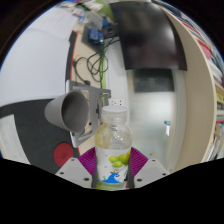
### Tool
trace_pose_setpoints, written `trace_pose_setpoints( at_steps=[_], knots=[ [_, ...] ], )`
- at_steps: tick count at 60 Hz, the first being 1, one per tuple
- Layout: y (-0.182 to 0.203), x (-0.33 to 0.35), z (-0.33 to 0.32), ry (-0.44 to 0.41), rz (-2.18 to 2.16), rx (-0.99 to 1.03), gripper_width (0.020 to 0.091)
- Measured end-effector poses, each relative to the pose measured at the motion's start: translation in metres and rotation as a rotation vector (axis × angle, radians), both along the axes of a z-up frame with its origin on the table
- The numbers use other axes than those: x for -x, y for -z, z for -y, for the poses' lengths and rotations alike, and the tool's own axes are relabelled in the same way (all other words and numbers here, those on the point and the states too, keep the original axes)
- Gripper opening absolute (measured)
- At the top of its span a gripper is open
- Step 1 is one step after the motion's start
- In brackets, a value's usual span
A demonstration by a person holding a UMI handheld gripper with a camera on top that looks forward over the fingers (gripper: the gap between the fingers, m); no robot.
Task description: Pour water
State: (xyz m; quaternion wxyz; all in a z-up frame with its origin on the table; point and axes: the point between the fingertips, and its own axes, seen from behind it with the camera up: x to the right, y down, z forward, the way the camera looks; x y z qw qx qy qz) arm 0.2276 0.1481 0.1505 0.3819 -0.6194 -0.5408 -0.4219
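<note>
Single view: rides tongs (113, 172), faces forward, bottle (114, 150) close ahead.

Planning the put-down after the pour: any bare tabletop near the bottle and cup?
The gripper holds the bottle between its fingers. Crowded just left: the grey cup lies tilted beside the bottle, a red disc below it. Free: pale surface right of the bottle, and the bare white patch beyond the cup, short of the cables.

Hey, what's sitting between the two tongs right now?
In the gripper view, a clear water bottle with a white cap and green label stands between the tongs. A grey cup lies tipped beyond it.
</note>
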Motion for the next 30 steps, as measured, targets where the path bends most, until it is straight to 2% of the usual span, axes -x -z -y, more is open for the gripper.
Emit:
trace_pose_setpoints(
  at_steps=[11,18,23,30],
  knots=[
    [-0.027,0.021,0.023,0.099,-0.620,0.011,0.0424],
    [-0.041,0.007,0.023,0.170,-0.964,-0.011,0.0425],
    [-0.035,0.001,0.026,0.243,-1.191,-0.043,0.0426],
    [-0.010,-0.020,0.016,0.294,-1.394,-0.012,0.0423]
  ],
)
